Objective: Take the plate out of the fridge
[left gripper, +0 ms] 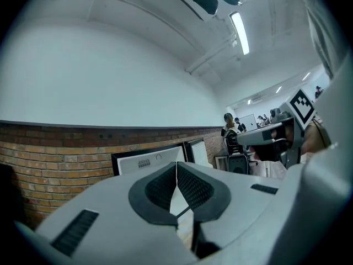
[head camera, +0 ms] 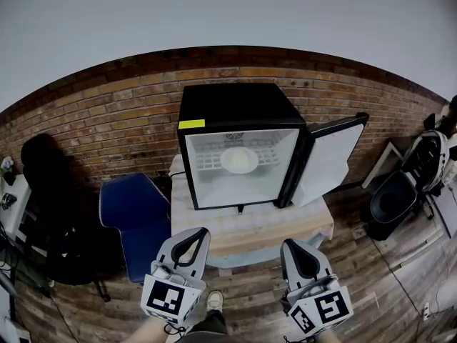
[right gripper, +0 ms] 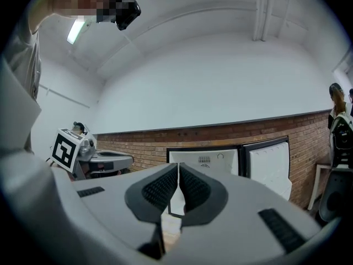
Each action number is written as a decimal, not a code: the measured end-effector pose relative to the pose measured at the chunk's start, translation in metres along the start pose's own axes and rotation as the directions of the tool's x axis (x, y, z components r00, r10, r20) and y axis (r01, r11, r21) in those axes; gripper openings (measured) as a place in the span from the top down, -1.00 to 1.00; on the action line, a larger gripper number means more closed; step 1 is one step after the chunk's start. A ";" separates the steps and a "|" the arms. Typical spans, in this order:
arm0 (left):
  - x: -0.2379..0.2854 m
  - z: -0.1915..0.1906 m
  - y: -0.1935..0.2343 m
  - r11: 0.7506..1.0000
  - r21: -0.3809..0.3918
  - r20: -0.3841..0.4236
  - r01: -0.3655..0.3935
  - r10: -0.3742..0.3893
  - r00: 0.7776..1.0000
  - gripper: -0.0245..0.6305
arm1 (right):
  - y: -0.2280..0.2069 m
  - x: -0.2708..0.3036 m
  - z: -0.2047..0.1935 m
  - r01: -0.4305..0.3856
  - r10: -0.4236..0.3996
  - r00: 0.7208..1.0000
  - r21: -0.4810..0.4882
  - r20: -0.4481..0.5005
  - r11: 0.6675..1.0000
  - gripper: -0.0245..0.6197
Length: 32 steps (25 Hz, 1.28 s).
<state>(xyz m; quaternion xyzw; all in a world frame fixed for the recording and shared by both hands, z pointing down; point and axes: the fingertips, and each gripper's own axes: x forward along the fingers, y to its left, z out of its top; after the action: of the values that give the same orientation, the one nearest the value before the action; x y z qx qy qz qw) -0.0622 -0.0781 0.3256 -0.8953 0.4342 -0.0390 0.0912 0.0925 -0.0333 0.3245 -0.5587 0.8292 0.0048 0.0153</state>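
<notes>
Approach step; reach not yet begun. Fridge (head camera: 239,113) on worktop (head camera: 278,229), door (head camera: 330,159) open at 3 o'clock. Plate (head camera: 239,160), seemingly white, on wire shelf (head camera: 207,159) at 12 o'clock. Left tongs (head camera: 193,236) and right tongs (head camera: 298,249) pressed together, empty, at 6 o'clock. Next: tongs to be spread, plate rim pinched.

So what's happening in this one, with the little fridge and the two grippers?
A person stands facing a small black fridge on a low table, with a handheld gripper in each hand. The fridge door is swung open to the right, and a white plate sits on the shelf inside. The left gripper and right gripper are both shut and empty, held well short of the fridge. The plate has not been touched yet.
</notes>
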 end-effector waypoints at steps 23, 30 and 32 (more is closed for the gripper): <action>0.147 -0.040 0.142 0.971 -0.201 0.023 0.131 -0.129 0.991 0.86 | -0.055 0.203 -0.012 0.096 -0.091 0.994 0.089 -0.058 0.991 0.82; 0.175 -0.051 0.137 0.934 -0.312 0.025 0.174 -0.176 0.984 0.86 | -0.083 0.226 -0.022 0.115 -0.101 0.992 0.196 -0.080 0.974 0.65; 0.182 -0.054 0.136 0.924 -0.342 0.020 0.169 -0.173 0.985 0.86 | -0.090 0.232 -0.028 0.107 -0.089 0.991 0.207 -0.097 0.972 0.59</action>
<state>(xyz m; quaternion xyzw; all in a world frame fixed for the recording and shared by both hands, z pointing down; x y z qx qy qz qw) -0.0617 -0.3105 0.3497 -0.9317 0.3551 0.0246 -0.0720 0.0880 -0.2823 0.3463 -0.5939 0.7962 -0.1084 0.0389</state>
